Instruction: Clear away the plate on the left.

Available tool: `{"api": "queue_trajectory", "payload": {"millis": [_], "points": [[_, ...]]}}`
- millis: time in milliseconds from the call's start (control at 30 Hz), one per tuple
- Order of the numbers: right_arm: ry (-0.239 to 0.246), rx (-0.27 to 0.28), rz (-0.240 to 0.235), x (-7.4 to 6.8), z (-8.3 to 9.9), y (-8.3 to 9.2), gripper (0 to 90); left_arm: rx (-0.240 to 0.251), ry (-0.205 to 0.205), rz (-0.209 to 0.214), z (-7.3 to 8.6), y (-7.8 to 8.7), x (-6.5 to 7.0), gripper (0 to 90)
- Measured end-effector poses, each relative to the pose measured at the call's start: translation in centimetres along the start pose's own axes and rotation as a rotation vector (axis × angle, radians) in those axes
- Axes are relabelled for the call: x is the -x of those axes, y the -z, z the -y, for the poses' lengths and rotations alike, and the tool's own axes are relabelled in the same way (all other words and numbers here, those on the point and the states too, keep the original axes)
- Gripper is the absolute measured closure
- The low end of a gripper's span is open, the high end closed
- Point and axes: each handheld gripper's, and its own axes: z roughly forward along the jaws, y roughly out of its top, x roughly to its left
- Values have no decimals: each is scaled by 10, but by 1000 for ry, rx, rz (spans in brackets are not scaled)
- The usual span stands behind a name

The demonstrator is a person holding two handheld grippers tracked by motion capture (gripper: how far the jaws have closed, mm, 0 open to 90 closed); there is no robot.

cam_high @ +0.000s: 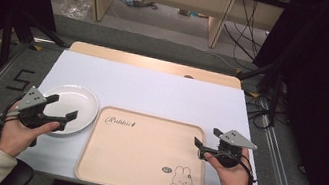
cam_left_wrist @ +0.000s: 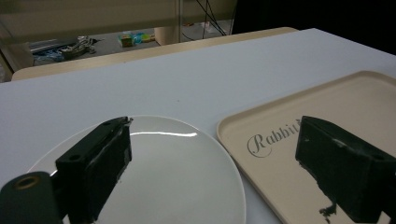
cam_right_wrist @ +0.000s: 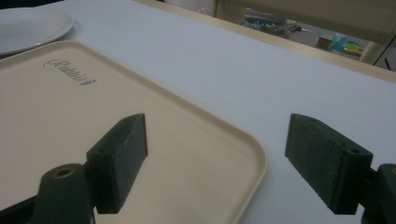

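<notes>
Nothing moved yet — by the look of it, work at the very start. White plate (cam_high: 69,107) flat on the white tabletop (cam_high: 152,90), just beside the left edge of the beige tray (cam_high: 142,152), apart from it by a thin strip of tabletop. Tray bare apart from its printed lettering and rabbit drawing.

Left tongs (cam_high: 61,107) spread wide and empty, hovering over the near left part of the plate — one jaw above the plate, the other out toward the tray's near corner, as the left gripper view (cam_left_wrist: 210,158) shows. No pad on the rim, no pinch.

Right tongs (cam_high: 207,137) likewise spread and empty, poised astride the tray's right edge (cam_right_wrist: 257,158), one jaw over the tray, the other over bare tabletop.

Judged from this: plate probably bound for the tray, or tray about to be steadied. All of it left to do — closing on the rim, lifting, carrying across, setting down.
</notes>
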Motion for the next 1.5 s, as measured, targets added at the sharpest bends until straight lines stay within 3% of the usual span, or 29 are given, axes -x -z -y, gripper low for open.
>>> {"api": "queue_trajectory", "payload": {"millis": [733,900,1500], "points": [[-2,9,3,-1,0,0,219,-14,47,-44,2,3,-18,136],[0,7,4,-1,0,0,219,-36,68,-57,4,3,-23,144],[1,4,6,0,0,0,218,-84,117,-147,9,4,-61,154]]}}
